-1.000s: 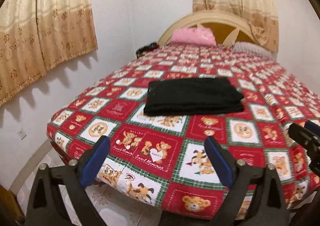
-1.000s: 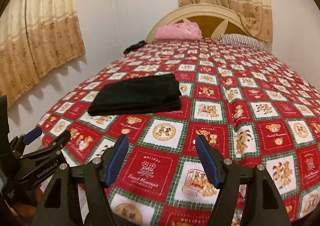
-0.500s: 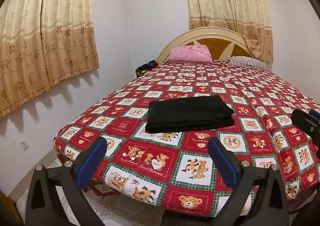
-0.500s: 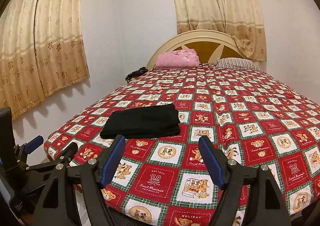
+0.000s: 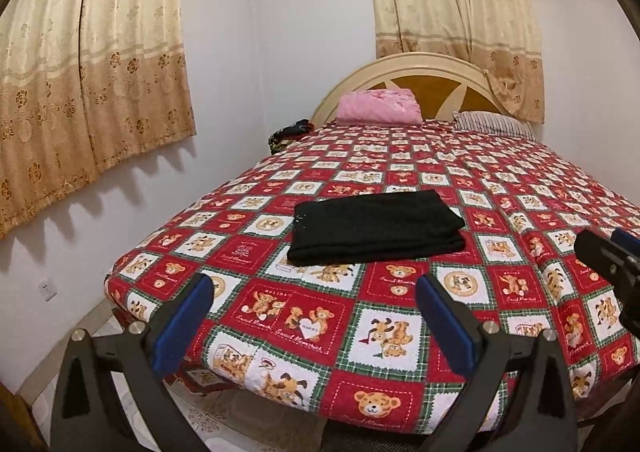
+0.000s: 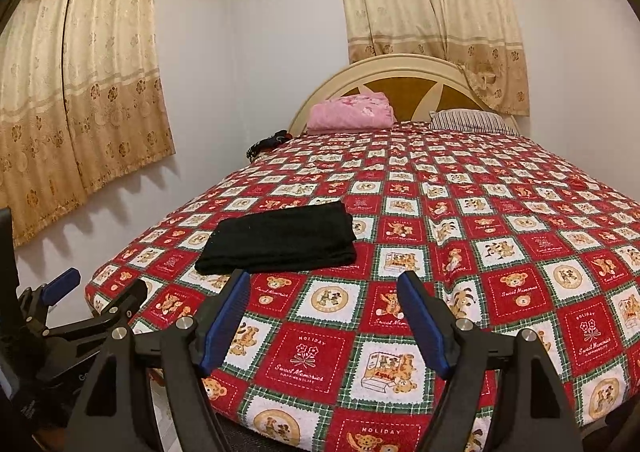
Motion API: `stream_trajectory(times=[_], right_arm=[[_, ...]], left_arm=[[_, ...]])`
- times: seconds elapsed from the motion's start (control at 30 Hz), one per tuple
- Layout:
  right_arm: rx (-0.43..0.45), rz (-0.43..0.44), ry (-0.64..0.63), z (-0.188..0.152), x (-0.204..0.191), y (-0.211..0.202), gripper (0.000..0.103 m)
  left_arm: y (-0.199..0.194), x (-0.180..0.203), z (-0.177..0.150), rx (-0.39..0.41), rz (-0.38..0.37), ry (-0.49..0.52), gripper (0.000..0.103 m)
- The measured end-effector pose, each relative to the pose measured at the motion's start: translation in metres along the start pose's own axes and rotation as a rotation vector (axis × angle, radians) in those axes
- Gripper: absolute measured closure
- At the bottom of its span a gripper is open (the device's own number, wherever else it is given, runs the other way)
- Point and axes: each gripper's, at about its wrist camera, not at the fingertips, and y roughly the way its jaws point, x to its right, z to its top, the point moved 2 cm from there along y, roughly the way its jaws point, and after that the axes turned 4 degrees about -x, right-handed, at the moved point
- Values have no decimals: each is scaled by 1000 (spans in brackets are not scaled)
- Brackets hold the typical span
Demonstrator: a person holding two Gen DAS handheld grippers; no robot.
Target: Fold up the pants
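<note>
The black pants (image 5: 376, 228) are seen folded flat on the bed (image 5: 520, 179), near its foot edge. Both the left gripper (image 5: 312, 316) and right gripper (image 6: 324, 316) are held released, jaws spread, short of the pants. The stacked layers could be dragged apart if snagged.

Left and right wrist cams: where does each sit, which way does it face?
Left wrist: at the bed's foot, facing the headboard; own open left gripper below, right gripper's tip at the right edge.
Right wrist: same end, further right, same heading; own open right gripper below, left gripper at lower left.
Shared: folded black pants, pink bundle, striped pillow, curtains.
</note>
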Motion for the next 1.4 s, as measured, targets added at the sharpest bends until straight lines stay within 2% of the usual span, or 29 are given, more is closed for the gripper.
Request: stream_trajectory(times=[0.4,0.53,1.2,1.4], right_arm=[[17,-42,7,0,5,-5,26],[13,-52,6,0,6,-3,26],[6,-69,6,-2,8,0,26],[7,-72,4,-2,8,0,26]], left_arm=[[-4,11,3,29,13,43,0],[0,10,2,8,-6,26,0],[2,8,3,-4,-7,6,0],[-1,11,3,8,-45,14,0]])
